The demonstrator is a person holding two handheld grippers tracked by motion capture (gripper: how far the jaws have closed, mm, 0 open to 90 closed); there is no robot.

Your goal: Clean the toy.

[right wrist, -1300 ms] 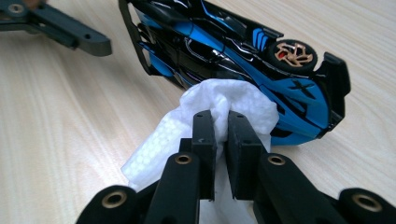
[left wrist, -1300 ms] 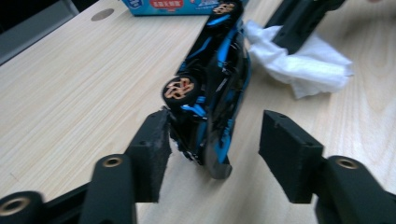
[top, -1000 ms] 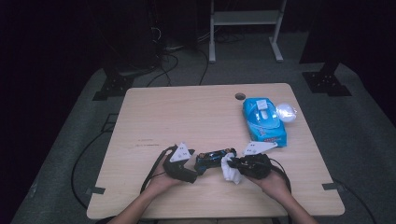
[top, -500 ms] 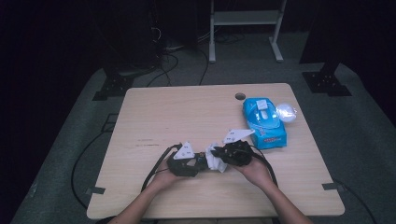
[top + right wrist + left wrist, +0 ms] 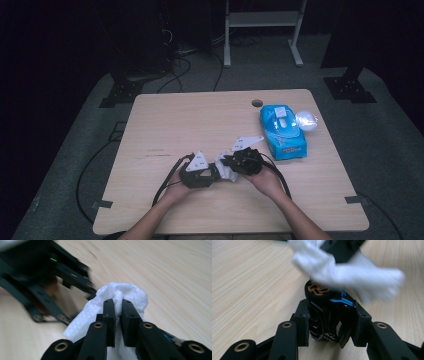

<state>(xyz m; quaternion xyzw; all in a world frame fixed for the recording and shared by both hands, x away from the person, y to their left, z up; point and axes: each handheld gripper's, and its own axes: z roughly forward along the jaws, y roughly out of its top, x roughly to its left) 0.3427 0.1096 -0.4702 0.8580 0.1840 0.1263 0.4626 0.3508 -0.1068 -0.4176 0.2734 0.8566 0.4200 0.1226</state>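
Left hand-held gripper [image 5: 329, 322] clamps a small black toy car [image 5: 329, 302]; right hand-held gripper [image 5: 117, 312] pinches a crumpled white wipe [image 5: 125, 293] against it.

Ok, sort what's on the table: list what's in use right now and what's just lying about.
In use:
- left gripper, shut on the black toy car
- right gripper, shut on the white wipe, pressed against the car

Lying about:
- blue wipes pack, far right of the table
- clear wrapper beside that pack

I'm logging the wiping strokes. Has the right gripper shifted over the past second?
Yes. The right gripper moved left, away from the blue wipes pack, toward the left gripper.
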